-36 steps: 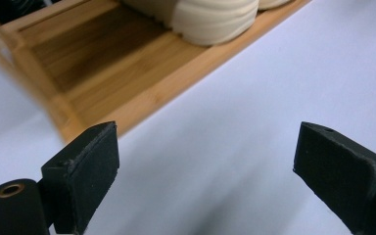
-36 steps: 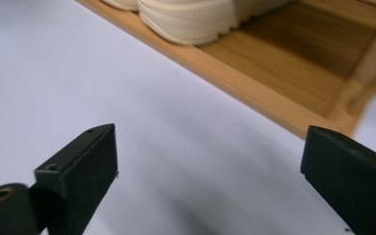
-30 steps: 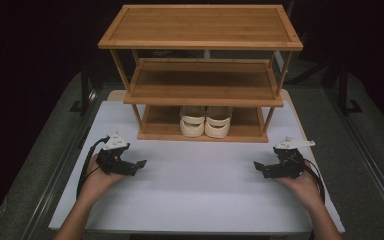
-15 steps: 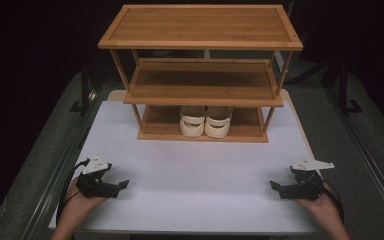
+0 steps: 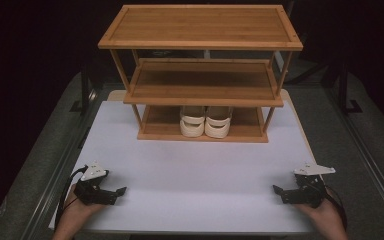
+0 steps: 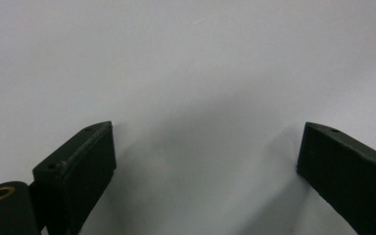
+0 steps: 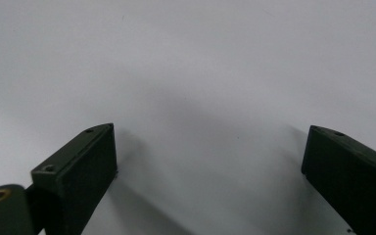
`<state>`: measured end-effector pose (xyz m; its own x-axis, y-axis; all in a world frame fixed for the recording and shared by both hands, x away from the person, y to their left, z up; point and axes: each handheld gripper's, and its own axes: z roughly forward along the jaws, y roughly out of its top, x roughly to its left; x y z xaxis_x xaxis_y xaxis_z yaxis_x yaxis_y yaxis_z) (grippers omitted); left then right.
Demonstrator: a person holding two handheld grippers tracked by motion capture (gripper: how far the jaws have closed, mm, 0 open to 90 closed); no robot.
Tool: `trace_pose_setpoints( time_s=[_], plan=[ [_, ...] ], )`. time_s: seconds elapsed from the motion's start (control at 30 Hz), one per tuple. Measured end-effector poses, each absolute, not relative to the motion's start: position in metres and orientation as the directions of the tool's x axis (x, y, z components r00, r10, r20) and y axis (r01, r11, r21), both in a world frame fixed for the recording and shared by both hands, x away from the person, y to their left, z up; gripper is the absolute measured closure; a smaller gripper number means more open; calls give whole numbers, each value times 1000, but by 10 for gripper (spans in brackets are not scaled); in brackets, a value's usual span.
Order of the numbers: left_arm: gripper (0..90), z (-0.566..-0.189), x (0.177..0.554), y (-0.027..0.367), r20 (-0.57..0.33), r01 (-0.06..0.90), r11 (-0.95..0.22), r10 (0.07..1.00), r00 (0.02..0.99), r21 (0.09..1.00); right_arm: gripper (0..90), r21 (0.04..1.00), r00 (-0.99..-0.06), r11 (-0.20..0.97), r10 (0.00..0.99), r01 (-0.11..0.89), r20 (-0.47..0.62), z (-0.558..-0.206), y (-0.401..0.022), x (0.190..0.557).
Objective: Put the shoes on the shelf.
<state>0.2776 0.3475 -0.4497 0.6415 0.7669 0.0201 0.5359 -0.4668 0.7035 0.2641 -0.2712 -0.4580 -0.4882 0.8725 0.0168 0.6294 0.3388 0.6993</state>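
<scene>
On the white table (image 5: 195,170), toward its far edge: a three-tier bamboo shoe rack (image 5: 200,75), top and middle shelves bare, bottom shelf carrying a pair of white slippers (image 5: 206,121), side by side and touching, toes facing the near edge. Seen from the high view alone: rack, slippers and both hands. At the near left corner, left gripper (image 5: 116,192), held low in a hand (image 5: 77,215), jaws pointing inward along the tabletop. At the near right corner, right gripper (image 5: 279,191), mirrored, in the other hand (image 5: 325,217). Well apart from each other and from the slippers. From each gripper view: black jaws spread wide over plain white surface, gripping nothing.
</scene>
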Motion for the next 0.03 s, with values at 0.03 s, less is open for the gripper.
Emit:
trace_pose_setpoints(
  time_s=[0.03],
  plan=[
    [67,-450,278,347,20,536,-467,767,641,704,57,699,-488,338,873,630,17,-458,-271,264]
  ],
)
